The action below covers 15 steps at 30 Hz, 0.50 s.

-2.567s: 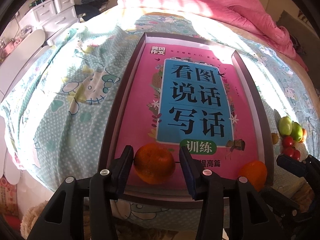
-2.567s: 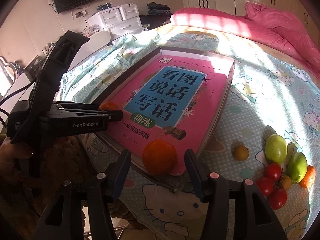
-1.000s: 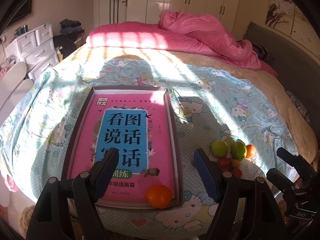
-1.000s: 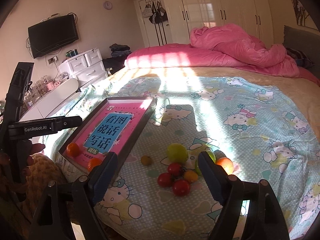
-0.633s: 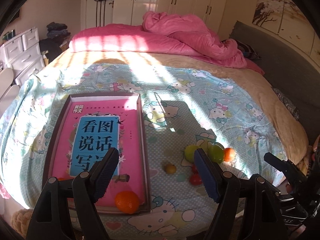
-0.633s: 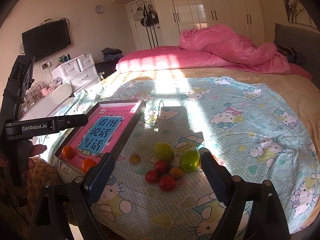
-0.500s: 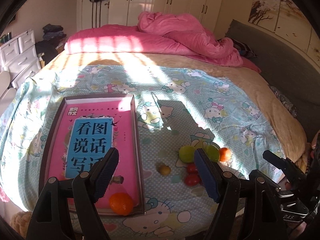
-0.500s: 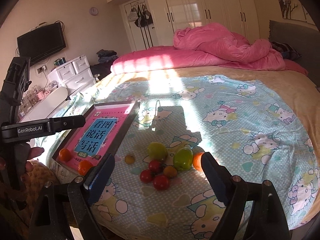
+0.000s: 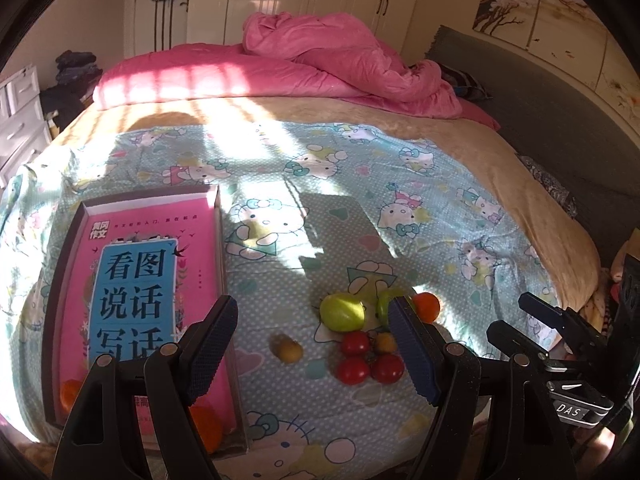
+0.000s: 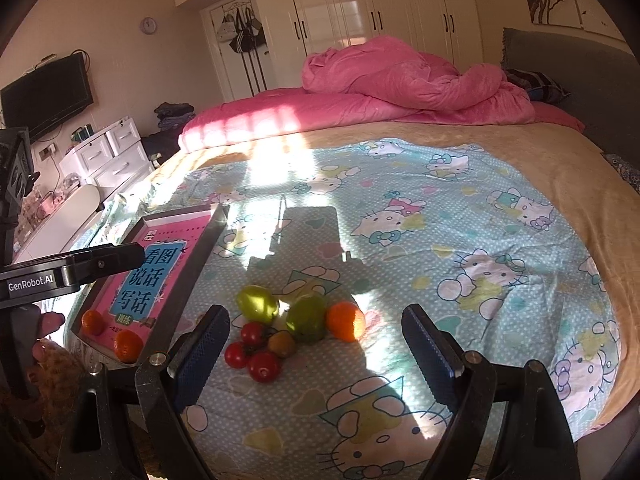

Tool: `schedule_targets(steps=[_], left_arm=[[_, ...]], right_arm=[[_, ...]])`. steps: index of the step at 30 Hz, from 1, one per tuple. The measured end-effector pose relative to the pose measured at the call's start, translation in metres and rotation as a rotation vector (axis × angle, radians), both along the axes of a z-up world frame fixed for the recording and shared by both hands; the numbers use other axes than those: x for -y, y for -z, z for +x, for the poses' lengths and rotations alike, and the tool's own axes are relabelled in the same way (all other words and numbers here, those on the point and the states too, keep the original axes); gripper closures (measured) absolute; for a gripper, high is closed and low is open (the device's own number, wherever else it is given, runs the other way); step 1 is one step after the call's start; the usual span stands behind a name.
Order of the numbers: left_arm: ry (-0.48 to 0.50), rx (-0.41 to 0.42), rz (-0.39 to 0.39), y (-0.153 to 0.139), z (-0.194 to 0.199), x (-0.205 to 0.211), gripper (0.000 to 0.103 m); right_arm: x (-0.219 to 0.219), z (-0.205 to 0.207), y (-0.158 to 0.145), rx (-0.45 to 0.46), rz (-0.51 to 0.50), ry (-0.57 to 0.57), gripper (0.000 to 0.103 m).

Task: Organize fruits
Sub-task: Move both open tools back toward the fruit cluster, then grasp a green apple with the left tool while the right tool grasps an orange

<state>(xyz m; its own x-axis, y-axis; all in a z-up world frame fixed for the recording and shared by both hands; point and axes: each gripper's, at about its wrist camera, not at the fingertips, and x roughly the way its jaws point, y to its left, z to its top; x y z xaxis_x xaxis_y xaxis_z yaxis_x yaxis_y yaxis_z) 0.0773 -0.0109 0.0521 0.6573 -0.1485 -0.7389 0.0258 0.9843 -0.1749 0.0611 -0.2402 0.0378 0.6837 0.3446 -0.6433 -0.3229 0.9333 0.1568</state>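
Observation:
A shallow tray (image 9: 221, 240) (image 10: 188, 268) lined with a pink book lies on the bed at left. Two oranges (image 10: 128, 345) (image 10: 92, 321) rest at its near end; one also shows in the left wrist view (image 9: 206, 428). A fruit pile lies on the sheet to its right: two green fruits (image 10: 257, 303) (image 10: 307, 318), an orange (image 10: 346, 321), three red tomatoes (image 10: 264, 366) and small yellow fruits (image 9: 289, 350). My left gripper (image 9: 316, 350) is open and empty, well back from the pile. My right gripper (image 10: 316, 354) is open and empty, above the pile's near side.
The bed has a Hello Kitty sheet (image 10: 460, 240), with a pink duvet (image 10: 400, 76) heaped at the far end. White drawers (image 10: 112, 156) and a TV (image 10: 44, 96) stand at left. A grey headboard (image 9: 540, 112) runs along the right.
Both grippers let go of their oranges in the tray, opened wide and pulled back and to the right. The views now centre on the fruit pile.

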Motion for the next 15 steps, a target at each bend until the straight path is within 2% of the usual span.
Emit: schedule_targets(steps=[15], left_arm=[[0.128,-0.159,0.014,0.062,0.050,0.026,0.024]], right_arm=[[0.020,0.029,0.034,-0.153,0.005,0.099,0.015]])
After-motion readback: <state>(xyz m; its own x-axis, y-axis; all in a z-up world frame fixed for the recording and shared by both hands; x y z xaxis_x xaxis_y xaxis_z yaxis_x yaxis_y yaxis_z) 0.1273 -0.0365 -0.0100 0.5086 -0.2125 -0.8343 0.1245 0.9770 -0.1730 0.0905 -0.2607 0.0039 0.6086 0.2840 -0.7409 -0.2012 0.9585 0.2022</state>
